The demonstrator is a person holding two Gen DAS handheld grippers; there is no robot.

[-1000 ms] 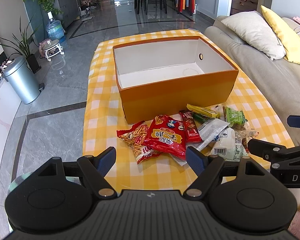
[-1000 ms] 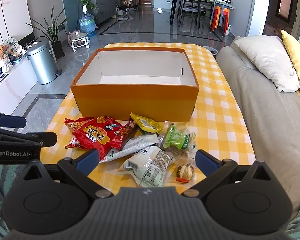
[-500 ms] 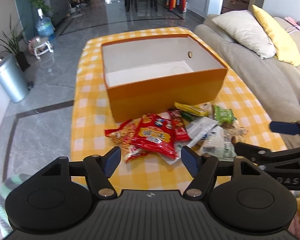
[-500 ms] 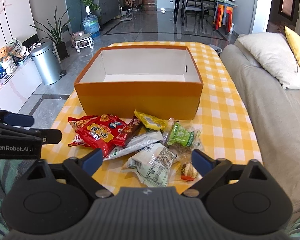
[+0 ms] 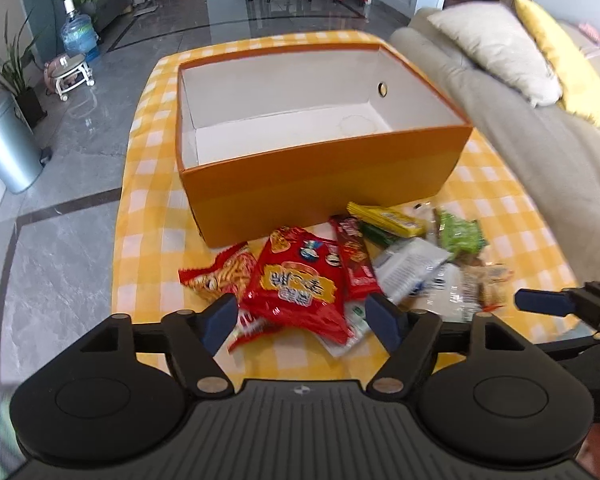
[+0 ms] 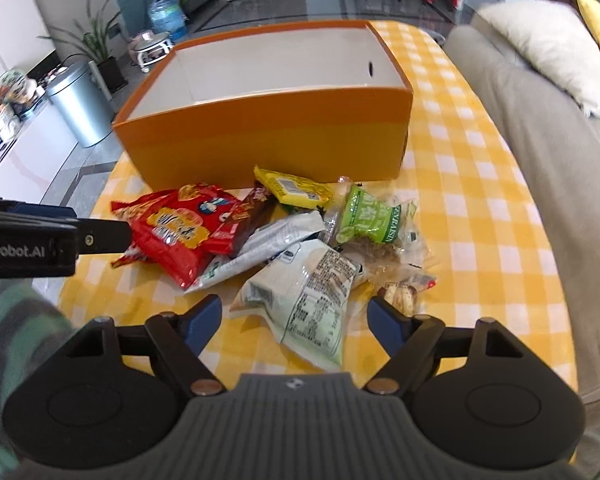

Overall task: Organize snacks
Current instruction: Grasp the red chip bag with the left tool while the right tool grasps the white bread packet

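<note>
Only the right view shows the pale packet [image 6: 308, 300] — between spread right tongs [image 6: 294, 320].

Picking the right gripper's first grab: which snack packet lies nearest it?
The pale green-white packet, printed label up, lies between the right gripper fingers.

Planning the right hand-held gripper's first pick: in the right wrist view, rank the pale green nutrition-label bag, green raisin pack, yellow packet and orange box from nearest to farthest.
1. Pale green nutrition-label bag, between the fingers.
2. Green raisin pack, mid-pile, right.
3. Yellow packet, by the box.
4. Orange box, behind the pile.
</note>
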